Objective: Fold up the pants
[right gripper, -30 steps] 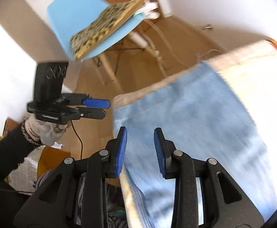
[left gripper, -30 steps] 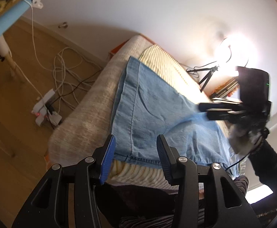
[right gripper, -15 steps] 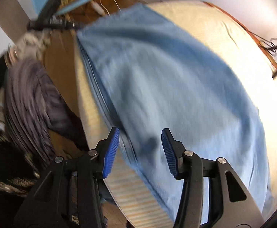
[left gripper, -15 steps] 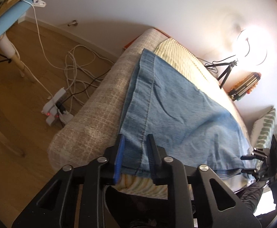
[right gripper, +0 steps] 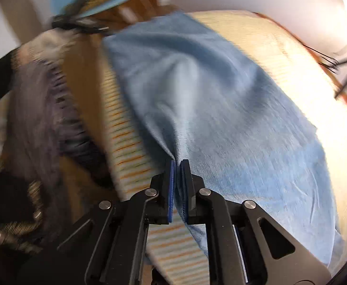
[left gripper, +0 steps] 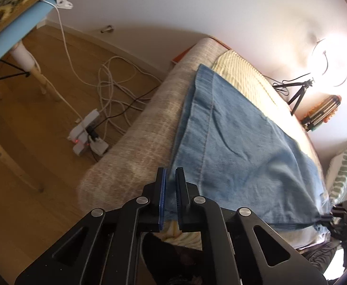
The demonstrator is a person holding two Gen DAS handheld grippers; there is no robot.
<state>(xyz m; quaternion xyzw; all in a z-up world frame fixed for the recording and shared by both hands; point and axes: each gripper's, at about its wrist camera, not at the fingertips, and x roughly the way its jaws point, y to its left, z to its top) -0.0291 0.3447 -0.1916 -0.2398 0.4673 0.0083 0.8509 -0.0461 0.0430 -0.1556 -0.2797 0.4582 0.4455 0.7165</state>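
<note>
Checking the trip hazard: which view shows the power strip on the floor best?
The left wrist view: the power strip lies on the wooden floor among tangled white cables, beside the bed. The right wrist view doesn't show it.

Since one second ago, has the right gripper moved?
Yes. In the left wrist view the right gripper went from level with the tripod down to the jeans' near edge.

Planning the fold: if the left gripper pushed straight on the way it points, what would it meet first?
The left gripper, jaws already shut on the denim pants, would likely press that cloth into the beige blanket beneath.
</note>
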